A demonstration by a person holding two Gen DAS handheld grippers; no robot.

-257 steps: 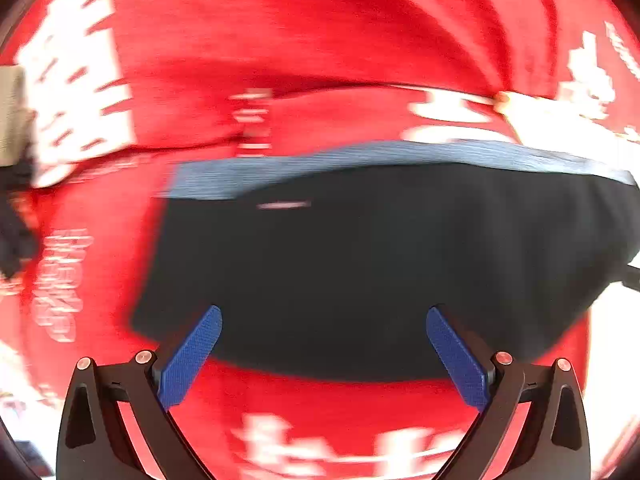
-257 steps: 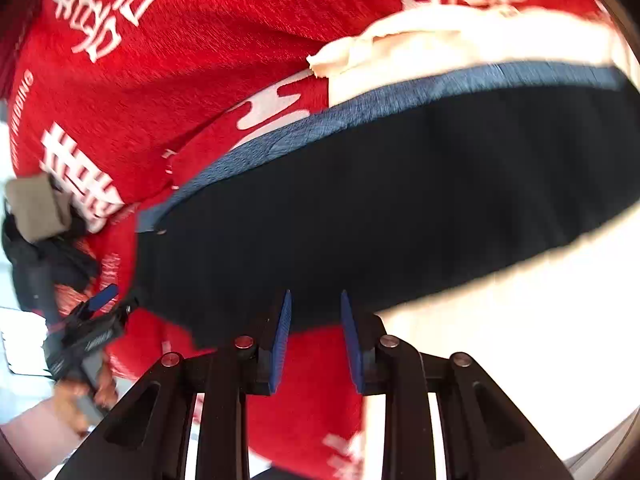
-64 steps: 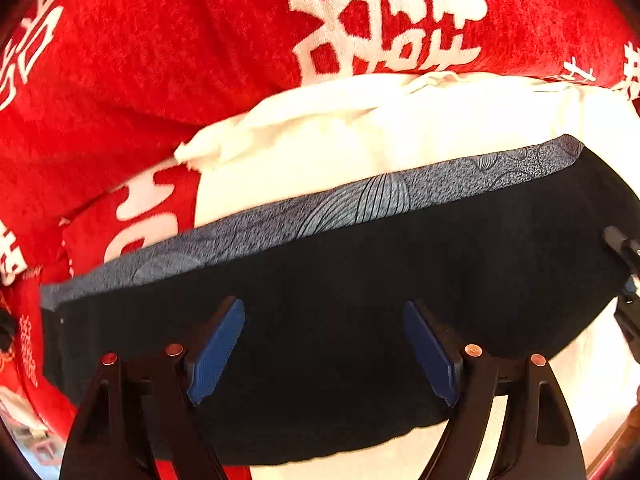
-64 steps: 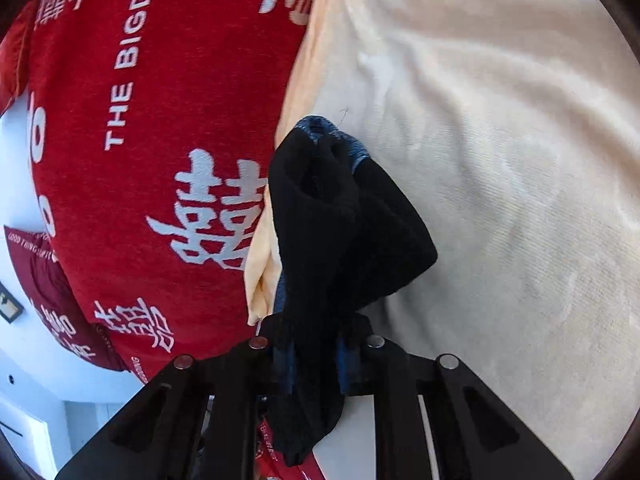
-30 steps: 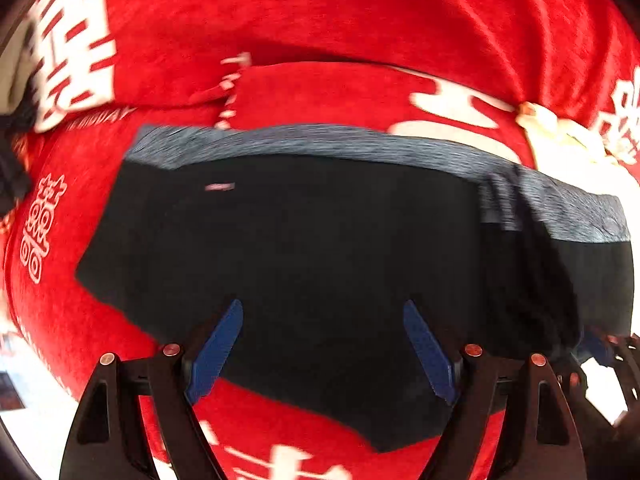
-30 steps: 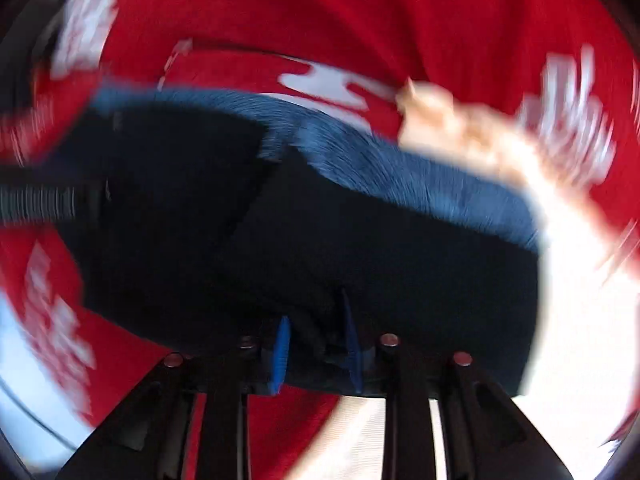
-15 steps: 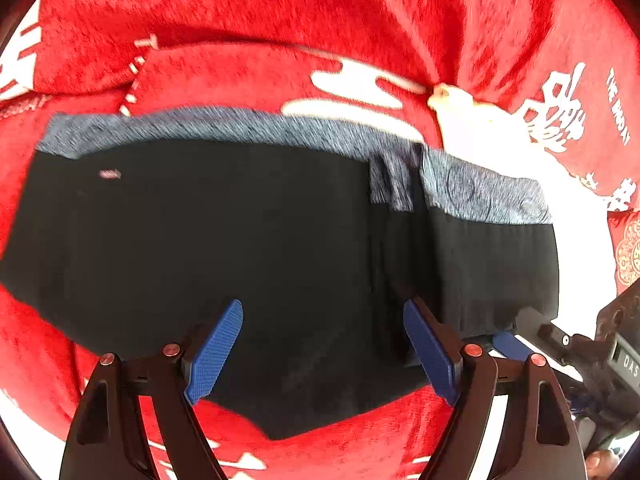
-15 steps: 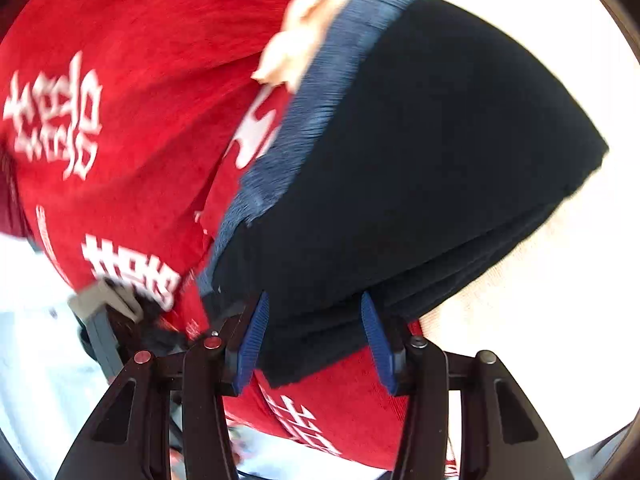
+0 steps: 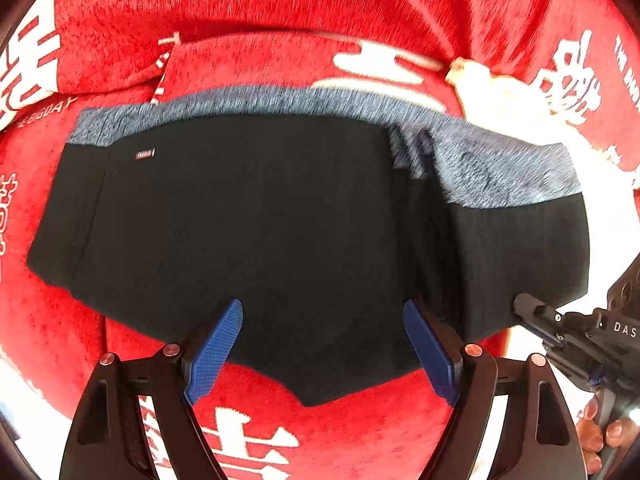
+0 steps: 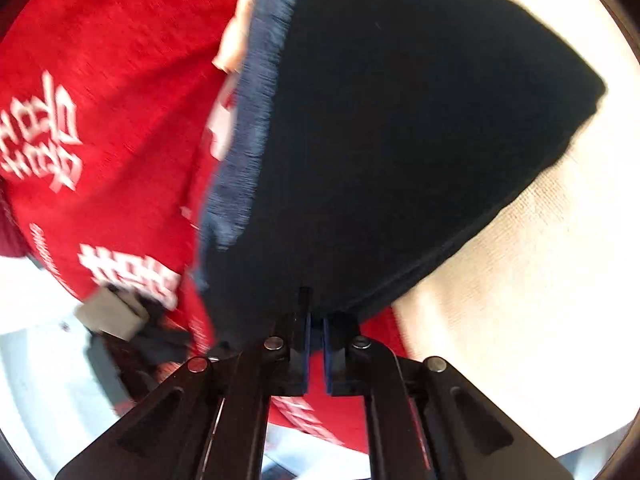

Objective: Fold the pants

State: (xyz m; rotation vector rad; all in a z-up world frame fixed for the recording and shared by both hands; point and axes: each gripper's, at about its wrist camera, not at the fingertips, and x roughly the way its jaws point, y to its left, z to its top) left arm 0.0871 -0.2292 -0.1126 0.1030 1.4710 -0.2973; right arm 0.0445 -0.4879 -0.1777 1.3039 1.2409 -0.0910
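- Left wrist view: the left gripper (image 9: 320, 350) stands wide open with nothing between its 2 blue pads, hovering at the lower hem of the pants (image 9: 260, 220).
- The pants are black shorts with a grey-blue heathered waistband (image 9: 280, 100) running from 9 to 3 o'clock; they lie spread on a red cloth (image 9: 280, 8) printed with white characters. A small tag sits near 10 o'clock. Toward 3 o'clock a flap is already turned over, so the fabric looks doubled there.
- At 4 o'clock the right gripper (image 9: 532, 312) meets the shorts' right lower corner; a hand (image 9: 596, 436) shows below it at 5 o'clock.
- Risk here: the doubled flap could slide or spring back if that corner is tugged, since only 1 point appears to be held and the left side is free.
- Right wrist view: the right gripper (image 10: 316, 344) has its fingers nearly together; the dark hem appears to run into the narrow gap, though blur makes the bite hard to confirm.
- The pants (image 10: 400, 140) fill 11 to 2 o'clock, partly over a cream towel (image 10: 540, 280) at 3 to 5 o'clock, with the red cloth (image 10: 100, 100) at 9 o'clock.
- Risk: such a shallow pinch on thick layered fabric could slip, dropping the fold crooked, and it may snag the towel beneath.
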